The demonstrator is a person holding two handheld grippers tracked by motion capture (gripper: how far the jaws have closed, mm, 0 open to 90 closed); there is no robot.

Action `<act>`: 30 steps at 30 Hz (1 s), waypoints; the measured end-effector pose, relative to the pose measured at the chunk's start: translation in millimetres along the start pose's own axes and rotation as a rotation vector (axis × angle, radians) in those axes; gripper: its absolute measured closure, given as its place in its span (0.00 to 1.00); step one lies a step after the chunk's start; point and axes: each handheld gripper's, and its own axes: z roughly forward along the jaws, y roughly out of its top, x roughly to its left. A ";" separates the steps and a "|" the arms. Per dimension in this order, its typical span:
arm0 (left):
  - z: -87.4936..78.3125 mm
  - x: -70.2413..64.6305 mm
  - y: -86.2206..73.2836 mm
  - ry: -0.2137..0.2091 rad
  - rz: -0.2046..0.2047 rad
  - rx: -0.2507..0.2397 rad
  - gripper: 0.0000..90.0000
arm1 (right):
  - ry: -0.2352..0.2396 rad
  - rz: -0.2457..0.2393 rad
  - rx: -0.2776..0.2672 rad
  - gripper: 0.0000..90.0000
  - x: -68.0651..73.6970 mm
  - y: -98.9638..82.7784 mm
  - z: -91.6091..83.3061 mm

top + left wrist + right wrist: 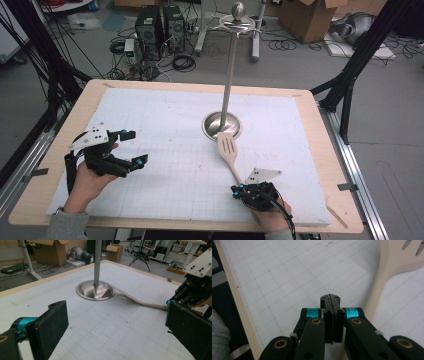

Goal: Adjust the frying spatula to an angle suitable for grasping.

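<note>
Right gripper (243,192): I am holding its jaws fully closed; in the right gripper view the pads are meeting with nothing visible between them, and the handle is passing just beside them.
Wooden spatula (229,150): it is lying on the white mat (165,150), handle toward my right hand, slotted blade touching the stand's base.
Risk: I am judging that the grip is not a real one, so if I am lifting now the spatula may stay down or slide off.
Left gripper (135,148): I am keeping it wide open and empty, well apart from the spatula.
Metal stand (223,125): a push along the handle may knock it, because its pole is tall.
</note>
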 end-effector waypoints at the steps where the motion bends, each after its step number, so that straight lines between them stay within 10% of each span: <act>1: 0.8 0.5 0.4 -0.003 0.001 -0.003 0.06 | 0.001 -0.002 0.004 1.00 0.8 -1.7 -0.9; 30: 5.1 4.7 2.3 -0.010 -0.007 -0.014 0.06 | -0.051 0.014 0.067 1.00 -4.4 -24.0 -21.8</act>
